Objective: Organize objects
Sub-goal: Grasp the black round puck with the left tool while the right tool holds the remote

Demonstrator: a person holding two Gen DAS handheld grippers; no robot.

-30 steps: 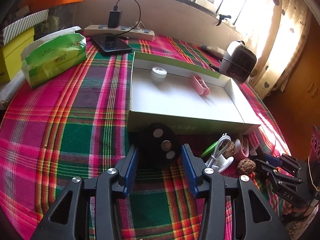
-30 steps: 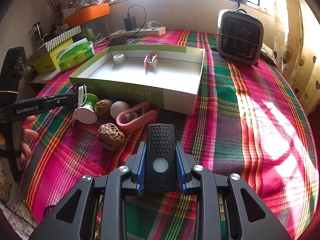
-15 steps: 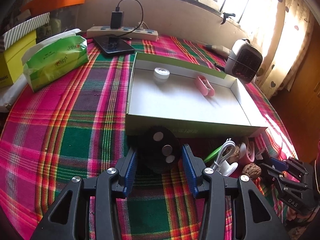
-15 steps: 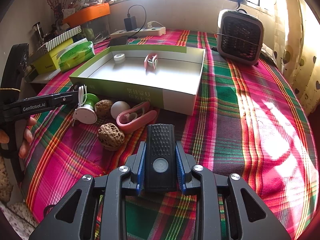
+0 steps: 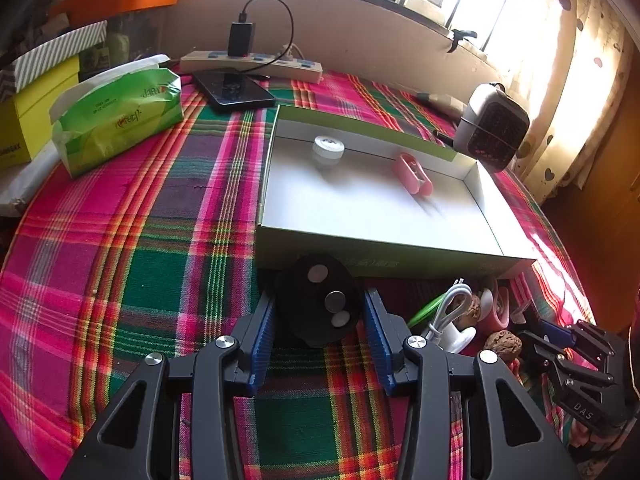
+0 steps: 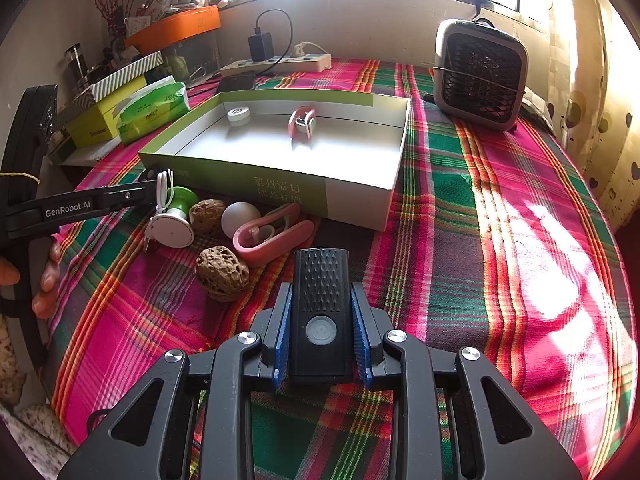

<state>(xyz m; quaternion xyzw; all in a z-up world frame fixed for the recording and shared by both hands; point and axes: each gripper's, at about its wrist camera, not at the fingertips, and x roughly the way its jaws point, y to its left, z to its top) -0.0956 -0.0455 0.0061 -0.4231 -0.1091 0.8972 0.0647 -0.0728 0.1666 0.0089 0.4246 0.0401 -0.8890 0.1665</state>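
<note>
Left wrist view: the left gripper holds a black oval fob with three silver buttons between its blue pads, just near of the shallow green-and-white cardboard box on the pink-and-green plaid tablecloth.

Right wrist view: the right gripper clamps a black rectangular remote with a textured top. Far-left of it lie a wrinkled brown walnut and a pink plastic clip; a grey mesh-fronted heater stands far right by the window.

left gripper with black oval fob edged nearer green box
</note>
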